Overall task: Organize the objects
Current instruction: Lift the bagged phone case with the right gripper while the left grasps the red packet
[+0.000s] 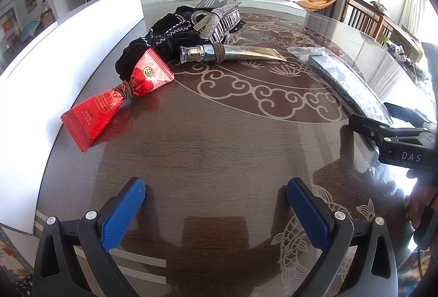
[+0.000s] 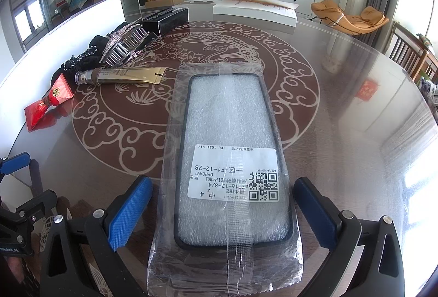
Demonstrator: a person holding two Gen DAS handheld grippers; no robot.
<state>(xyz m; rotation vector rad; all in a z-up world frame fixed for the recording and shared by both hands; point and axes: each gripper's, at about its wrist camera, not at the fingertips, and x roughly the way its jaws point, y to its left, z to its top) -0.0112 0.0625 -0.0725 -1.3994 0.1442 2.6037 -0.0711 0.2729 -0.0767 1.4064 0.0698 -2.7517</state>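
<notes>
**Packaged phone case between our open right fingers, other items lined up along the table's left edge**

Sunlit living room behind a dark, glossy round table (image 2: 342,111) printed with pale fish and cloud scrollwork; a television and potted plants line the far wall.

We hold a gripper in each hand, both angled down at the tabletop. Our right gripper (image 2: 223,210) has its blue-padded jaws spread wide, one on each side of a phone case (image 2: 232,160) sealed in a clear plastic sleeve with a white barcode label. The pads do not press on it; the case lies flat on the table, apparently positioned either for a grasp across its width or just set down.

Our left gripper (image 1: 216,210) also has its jaws apart, with only bare table between them.

Along the left edge, beside a white board (image 1: 68,56), four things lie close together in a rough row, which looks like the sorted group: a red snack packet (image 1: 109,105) cinched at the middle by a brown band, a gold tube (image 1: 232,53) with a silver cap and a similar band, a black fuzzy item (image 1: 164,34) with white stitching, and a rhinestone hair claw (image 1: 219,19) resting on it.

We cannot make out what the black fuzzy item is. The case's near end is cut off by the frame, and glare washes out the table's right side.
</notes>
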